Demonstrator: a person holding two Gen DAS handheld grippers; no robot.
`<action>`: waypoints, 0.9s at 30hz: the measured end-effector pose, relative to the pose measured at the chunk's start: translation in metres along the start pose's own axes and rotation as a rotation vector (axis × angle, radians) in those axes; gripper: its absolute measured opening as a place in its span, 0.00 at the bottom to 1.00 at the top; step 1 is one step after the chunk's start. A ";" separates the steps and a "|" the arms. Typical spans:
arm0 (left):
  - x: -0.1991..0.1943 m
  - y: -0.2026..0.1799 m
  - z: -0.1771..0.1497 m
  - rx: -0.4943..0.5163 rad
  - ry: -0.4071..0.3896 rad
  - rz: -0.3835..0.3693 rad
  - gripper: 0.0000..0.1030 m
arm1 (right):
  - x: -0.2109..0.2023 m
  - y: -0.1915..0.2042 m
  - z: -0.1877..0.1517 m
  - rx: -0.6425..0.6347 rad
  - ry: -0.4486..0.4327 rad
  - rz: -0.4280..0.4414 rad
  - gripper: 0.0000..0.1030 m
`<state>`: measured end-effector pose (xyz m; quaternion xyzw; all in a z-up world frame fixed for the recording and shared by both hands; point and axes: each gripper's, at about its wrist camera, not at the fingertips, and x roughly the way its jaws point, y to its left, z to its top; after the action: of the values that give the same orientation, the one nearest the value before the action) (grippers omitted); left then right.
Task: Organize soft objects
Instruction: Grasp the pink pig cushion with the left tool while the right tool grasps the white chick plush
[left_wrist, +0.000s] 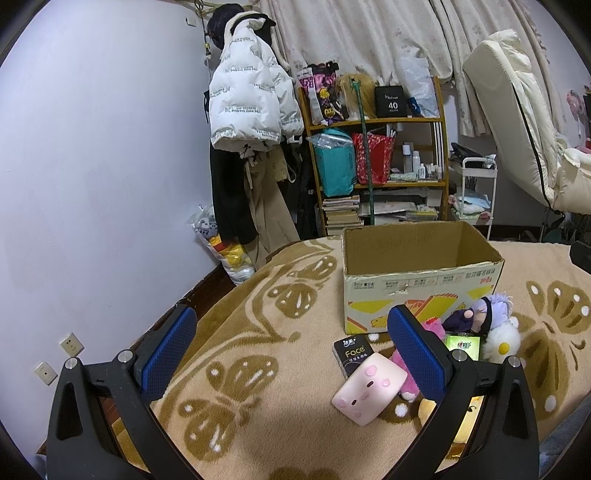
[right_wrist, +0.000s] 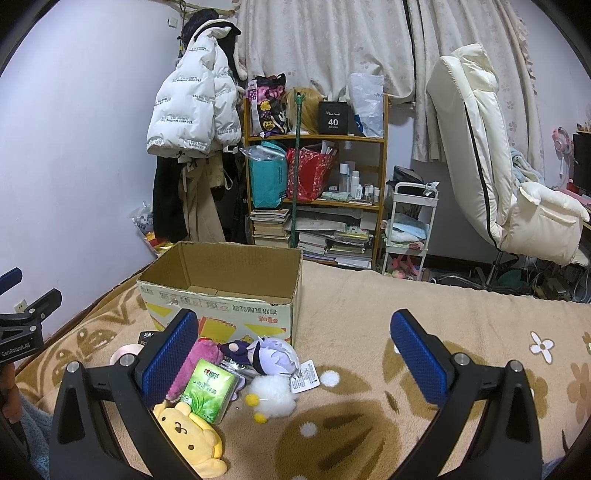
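Left gripper (left_wrist: 291, 354) and right gripper (right_wrist: 295, 356) both gaped empty; toy pile (right_wrist: 258, 373) sat before cardboard box (right_wrist: 221, 291)

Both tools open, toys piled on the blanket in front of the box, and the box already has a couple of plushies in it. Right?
Not quite: the cardboard box looks empty; the right wrist view shows only bare flaps inside. The rest holds: the left tool and right tool are open, and the yellow plush, green tissue pack and pink pig lie on the blanket before it.
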<state>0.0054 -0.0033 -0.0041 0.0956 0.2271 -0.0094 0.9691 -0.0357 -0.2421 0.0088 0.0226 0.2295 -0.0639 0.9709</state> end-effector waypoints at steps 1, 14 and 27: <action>0.002 -0.001 0.000 0.004 0.008 0.000 0.99 | -0.002 -0.004 0.000 -0.002 0.005 0.001 1.00; 0.043 -0.021 -0.008 0.057 0.147 -0.047 0.99 | 0.055 -0.006 -0.008 0.049 0.147 0.041 1.00; 0.088 -0.049 -0.029 0.088 0.302 -0.153 0.99 | 0.104 -0.008 -0.029 0.093 0.320 0.080 1.00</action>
<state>0.0689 -0.0436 -0.0777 0.1207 0.3761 -0.0785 0.9153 0.0422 -0.2595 -0.0641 0.0868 0.3766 -0.0313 0.9218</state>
